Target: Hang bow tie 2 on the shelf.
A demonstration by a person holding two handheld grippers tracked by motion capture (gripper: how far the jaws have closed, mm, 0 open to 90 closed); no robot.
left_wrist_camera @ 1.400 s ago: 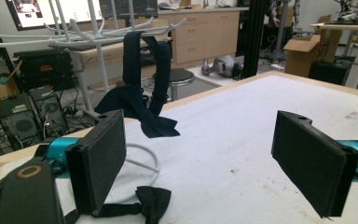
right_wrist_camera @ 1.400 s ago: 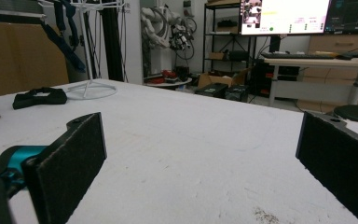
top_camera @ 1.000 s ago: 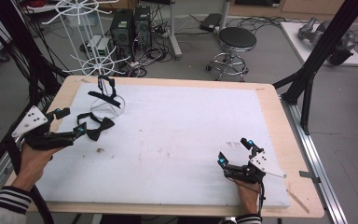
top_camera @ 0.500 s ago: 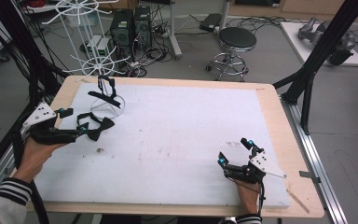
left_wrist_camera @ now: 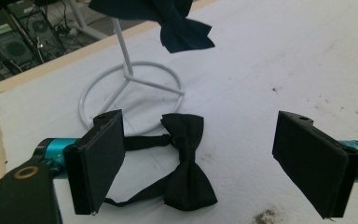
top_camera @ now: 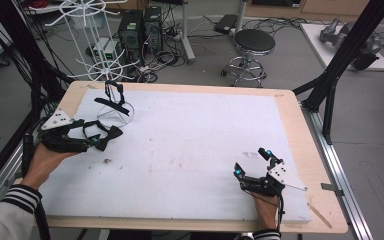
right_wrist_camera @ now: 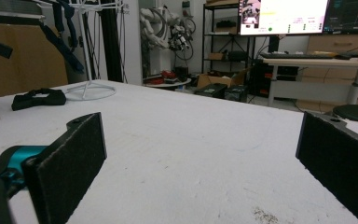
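A black bow tie with its strap lies flat on the white board, just in front of a white wire stand's ring base. A second black bow tie hangs on that stand. My left gripper is low over the board with its jaws wide open on either side of the lying bow tie, without touching it. In the high view my left gripper is at the board's left. My right gripper rests open near the front right, and nothing is between its jaws.
The white board lies on a wooden table. Beyond the far edge are a tall white wire rack, computer boxes and a stool. Black frame posts stand at the table's sides.
My left gripper has moved forward and down toward the lying bow tie, its jaws still wide. The right gripper and both bow ties have stayed where they were.
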